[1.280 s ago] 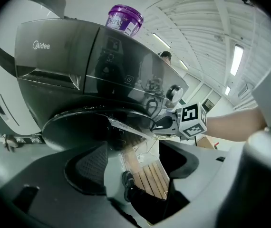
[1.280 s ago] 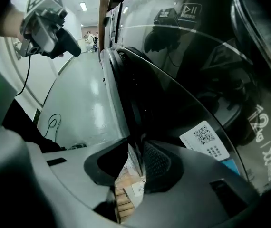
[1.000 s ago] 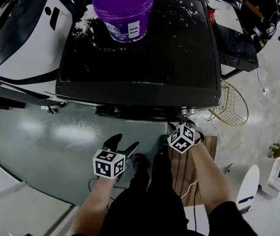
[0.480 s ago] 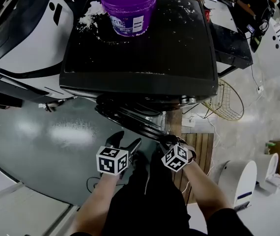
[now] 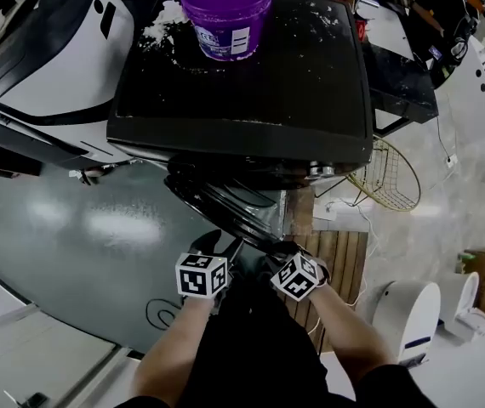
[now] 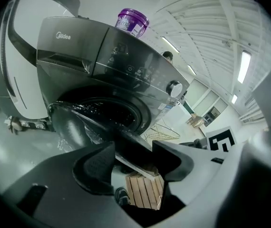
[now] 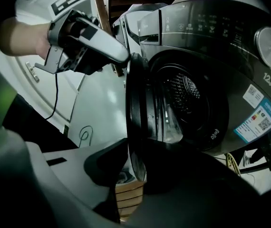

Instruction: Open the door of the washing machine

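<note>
The dark front-loading washing machine (image 5: 242,92) stands ahead of me with its round door (image 5: 221,202) swung partly out on its left hinge. My right gripper (image 5: 276,249) is shut on the door's free rim. In the right gripper view that rim (image 7: 138,103) runs down between the jaws of my right gripper (image 7: 135,175), and the drum (image 7: 183,99) shows behind it. My left gripper (image 5: 221,249) sits just left of the right one at the same rim. Its jaws are closing, with the door's edge (image 6: 78,127) between them and the pads apart from it.
A purple bucket (image 5: 225,11) stands on the machine's top amid spilled white powder. A white machine (image 5: 47,58) flanks the left side. A wire basket (image 5: 391,177), a wooden pallet (image 5: 332,257) and a white appliance (image 5: 408,313) lie to the right. A cable (image 5: 162,313) loops on the grey floor.
The door has swung from almost closed to partly open. My right gripper came back toward me with the rim. The left gripper shifted right, up to the door's edge.
</note>
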### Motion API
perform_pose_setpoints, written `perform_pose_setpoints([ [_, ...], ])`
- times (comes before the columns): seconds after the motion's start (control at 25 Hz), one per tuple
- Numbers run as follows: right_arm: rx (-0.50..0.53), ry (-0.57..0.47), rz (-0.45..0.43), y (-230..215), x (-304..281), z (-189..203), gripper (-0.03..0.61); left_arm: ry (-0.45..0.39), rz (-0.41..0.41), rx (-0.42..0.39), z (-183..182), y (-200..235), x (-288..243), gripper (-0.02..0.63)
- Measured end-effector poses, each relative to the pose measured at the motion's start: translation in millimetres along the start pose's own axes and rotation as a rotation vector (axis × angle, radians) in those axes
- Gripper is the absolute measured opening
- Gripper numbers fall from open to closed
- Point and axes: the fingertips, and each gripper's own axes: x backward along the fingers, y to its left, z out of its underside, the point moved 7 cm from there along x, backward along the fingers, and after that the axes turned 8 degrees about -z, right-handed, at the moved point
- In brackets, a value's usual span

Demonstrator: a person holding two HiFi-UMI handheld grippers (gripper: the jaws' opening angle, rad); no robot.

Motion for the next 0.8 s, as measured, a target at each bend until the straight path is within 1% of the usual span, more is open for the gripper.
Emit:
perform_pose_setpoints([
  [0.08,0.037,0.003,-0.053,4.0,4.6,0.3,0.107,0.000,-0.043,0.011,0.8,-0.2,-0.8,0.246],
  [0.12,0.058,0.000,-0.079,6.9,7.6,0.0,0.106,0.001,-0.066,0.013,2.8,0.7,0.0,0.226],
  [0.16,0.070,-0.009,-0.104,9.2,11.1,0.0,0.106,0.001,-0.083,0.017,5.3,1.5,1.3,0.227],
  [0.24,0.075,-0.035,-0.144,8.2,19.1,0.1,0.100,-0.012,-0.104,0.028,9.0,1.5,3.5,0.224],
  [0.32,0.078,-0.055,-0.162,2.8,25.9,0.1,0.098,-0.024,-0.114,0.050,11.8,1.5,5.1,0.220],
  [0.44,0.058,-0.074,-0.149,-8.3,32.6,1.3,0.094,-0.023,-0.114,0.112,16.9,3.7,7.0,0.209],
  [0.48,0.039,-0.087,-0.139,-11.9,34.5,0.7,0.094,-0.020,-0.115,0.118,18.8,4.5,7.9,0.209],
  [0.52,0.015,-0.103,-0.130,-14.8,36.9,-1.3,0.094,-0.017,-0.117,0.109,20.5,5.4,9.1,0.209],
  [0.68,-0.048,-0.164,-0.078,-18.4,47.9,-12.1,0.089,-0.005,-0.108,0.013,27.6,8.8,18.3,0.208],
  [0.8,-0.096,-0.219,-0.041,-14.5,54.5,-23.3,0.086,-0.012,-0.079,-0.019,34.5,18.0,25.9,0.207],
])
